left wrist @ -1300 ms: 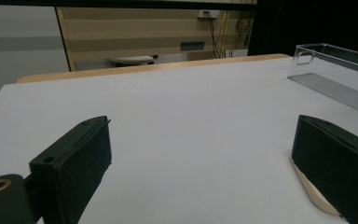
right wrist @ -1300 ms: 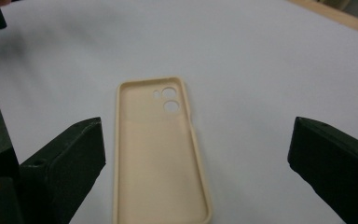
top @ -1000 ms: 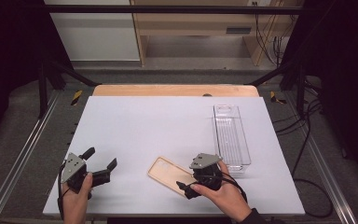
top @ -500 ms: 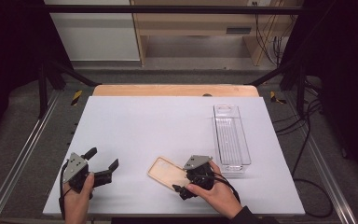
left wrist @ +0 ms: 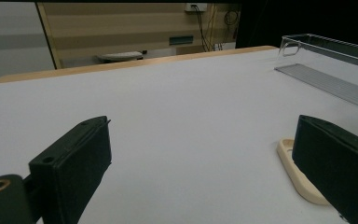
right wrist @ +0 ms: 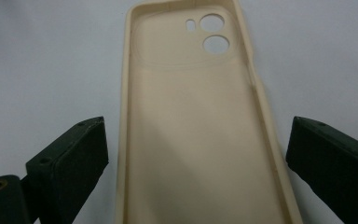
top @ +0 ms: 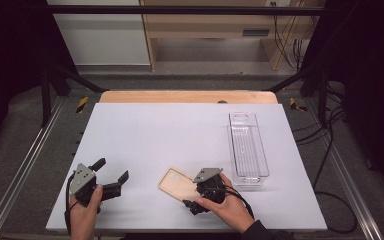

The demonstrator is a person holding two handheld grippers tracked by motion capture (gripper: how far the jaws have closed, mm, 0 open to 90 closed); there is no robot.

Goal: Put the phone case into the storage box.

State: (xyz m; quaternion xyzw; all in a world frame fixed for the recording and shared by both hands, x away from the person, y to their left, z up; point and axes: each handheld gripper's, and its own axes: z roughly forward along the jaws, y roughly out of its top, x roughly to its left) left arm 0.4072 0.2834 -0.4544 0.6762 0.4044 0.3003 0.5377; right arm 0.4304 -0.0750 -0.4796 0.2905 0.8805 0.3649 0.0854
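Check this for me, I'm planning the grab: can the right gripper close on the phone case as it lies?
Probably yes. The right gripper is open, its jaws straddling the phone case, which lies flat on the table with nothing between.

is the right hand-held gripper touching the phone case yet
Apart. In the right gripper view the beige phone case lies flat between the open jaws of the right hand-held gripper, with a strip of white table showing on each side.

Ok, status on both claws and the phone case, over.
Right claw open, jaws either side of the beige phone case, not closed on it. Case flat on table, inside up. Left claw open, off to the side. Nothing in the way.
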